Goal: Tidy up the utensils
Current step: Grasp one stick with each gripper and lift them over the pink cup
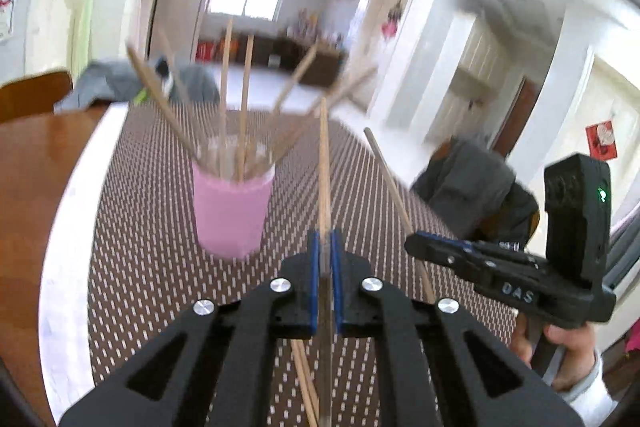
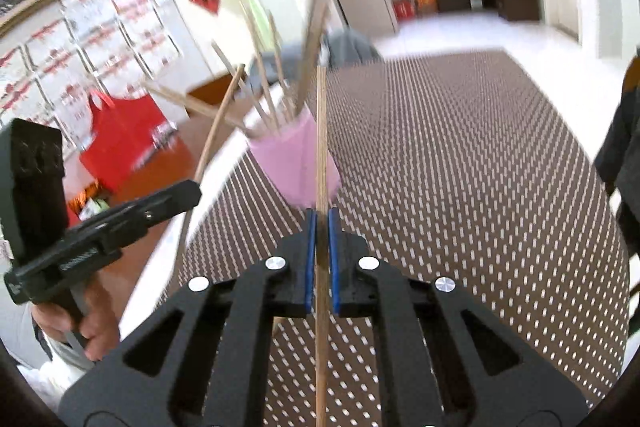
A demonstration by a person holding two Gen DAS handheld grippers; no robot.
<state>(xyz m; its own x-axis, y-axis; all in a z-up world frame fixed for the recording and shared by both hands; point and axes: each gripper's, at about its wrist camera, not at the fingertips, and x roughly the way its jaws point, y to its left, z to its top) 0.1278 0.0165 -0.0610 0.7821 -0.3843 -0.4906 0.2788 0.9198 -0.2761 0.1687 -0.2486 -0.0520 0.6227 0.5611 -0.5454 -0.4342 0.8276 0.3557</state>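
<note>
A pink cup (image 1: 231,211) (image 2: 298,163) stands on the patterned mat and holds several wooden chopsticks fanned out. My left gripper (image 1: 325,241) is shut on one wooden chopstick (image 1: 324,163) that points up past the cup's right side. My right gripper (image 2: 321,217) is shut on another wooden chopstick (image 2: 321,131), upright in front of the cup. In the left wrist view the right gripper (image 1: 416,245) sits at the right with its chopstick (image 1: 390,183) slanting up-left. In the right wrist view the left gripper (image 2: 192,189) is at the left with its chopstick (image 2: 216,131).
A brown mat with white dashes (image 2: 460,167) covers the wooden table (image 1: 36,187). More chopsticks (image 1: 306,383) lie on the mat under my left gripper. A red bag (image 2: 120,143) and grey clothing (image 1: 472,187) sit beside the table. A hand (image 1: 572,351) holds the right gripper.
</note>
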